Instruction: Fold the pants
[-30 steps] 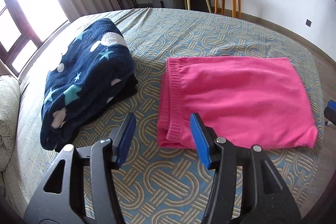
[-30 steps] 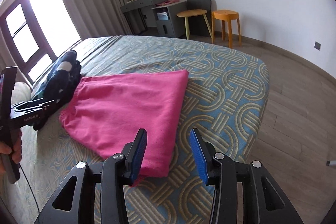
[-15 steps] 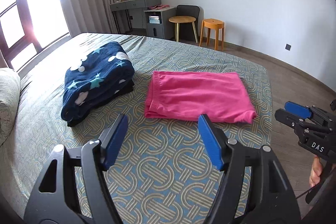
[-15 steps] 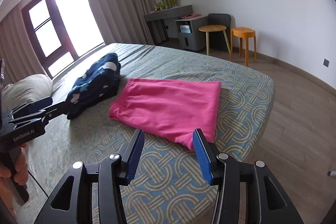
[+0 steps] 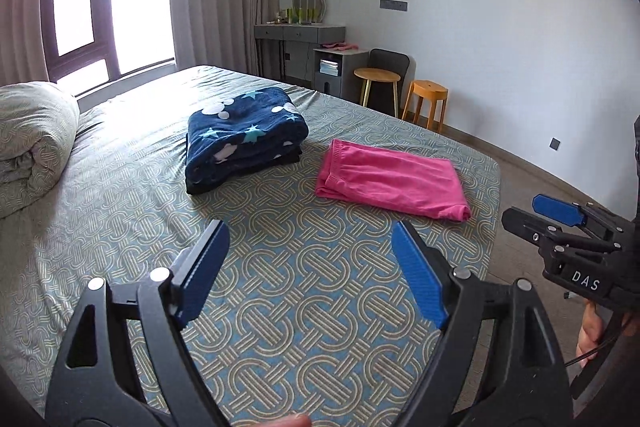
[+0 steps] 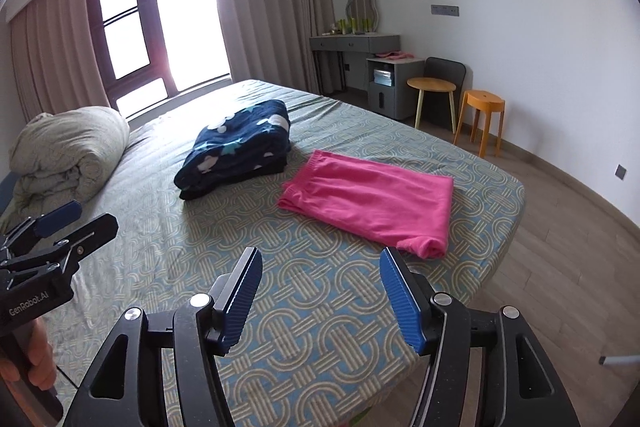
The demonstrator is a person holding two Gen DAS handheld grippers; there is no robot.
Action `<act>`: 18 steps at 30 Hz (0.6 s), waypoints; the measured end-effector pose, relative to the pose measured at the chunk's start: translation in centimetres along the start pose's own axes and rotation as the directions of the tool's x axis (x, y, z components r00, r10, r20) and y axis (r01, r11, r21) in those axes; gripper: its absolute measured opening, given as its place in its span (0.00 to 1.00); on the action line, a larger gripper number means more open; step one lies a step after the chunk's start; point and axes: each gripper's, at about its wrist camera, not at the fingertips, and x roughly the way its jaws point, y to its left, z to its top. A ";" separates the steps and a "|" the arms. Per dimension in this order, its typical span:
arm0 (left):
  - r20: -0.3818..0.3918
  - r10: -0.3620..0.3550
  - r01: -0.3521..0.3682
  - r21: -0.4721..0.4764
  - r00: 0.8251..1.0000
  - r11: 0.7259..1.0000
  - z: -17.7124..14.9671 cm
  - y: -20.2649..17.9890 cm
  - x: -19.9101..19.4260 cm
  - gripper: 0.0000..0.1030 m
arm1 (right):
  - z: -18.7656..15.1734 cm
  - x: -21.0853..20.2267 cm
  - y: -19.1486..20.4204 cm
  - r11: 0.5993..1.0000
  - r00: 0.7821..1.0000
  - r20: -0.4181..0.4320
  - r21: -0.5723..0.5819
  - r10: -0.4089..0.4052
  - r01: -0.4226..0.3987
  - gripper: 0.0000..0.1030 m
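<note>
Pink pants lie folded into a flat rectangle on the patterned bed, near its right corner. My left gripper hovers well back from them above the bedspread; its jaws are opening and nothing is between them. The right gripper also hangs back from the pants with its jaws opening and empty. Each gripper shows at the edge of the other's view, the right gripper at the right, the left gripper at the left, each held by a hand.
A folded navy star blanket lies left of the pants. A rolled duvet sits at the bed's left end. Past the bed stand a grey desk, a round side table and an orange stool; wooden floor lies right.
Both grippers have pulled back and up from the pink pants, which now look much smaller and farther off. Both pairs of jaws stand wider apart than before.
</note>
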 end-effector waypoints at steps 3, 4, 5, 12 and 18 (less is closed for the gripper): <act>0.007 -0.019 0.020 -0.032 1.000 0.999 -0.7 0.5 -0.8 0.81 | -0.3 -1.3 1.0 1.000 1.000 0.017 -0.021 -0.022 0.022 0.61; 0.007 -0.026 0.026 -0.042 1.000 0.999 -0.9 0.6 -1.0 0.81 | -0.3 -1.6 1.3 0.999 0.999 0.021 -0.023 -0.026 0.027 0.62; 0.008 -0.033 0.034 -0.053 0.999 0.998 -1.1 0.7 -1.3 0.81 | -0.3 -1.9 1.5 0.999 0.999 0.023 -0.022 -0.027 0.028 0.62; 0.024 -0.020 0.021 -0.067 1.000 0.998 -2.3 0.8 -2.9 0.81 | -1.1 -3.2 1.9 0.999 0.998 0.023 0.012 -0.051 0.051 0.62; 0.014 0.002 -0.001 -0.059 1.000 0.998 -3.3 0.3 -3.7 0.81 | -2.0 -3.7 1.9 0.999 0.999 0.009 0.034 -0.037 0.037 0.63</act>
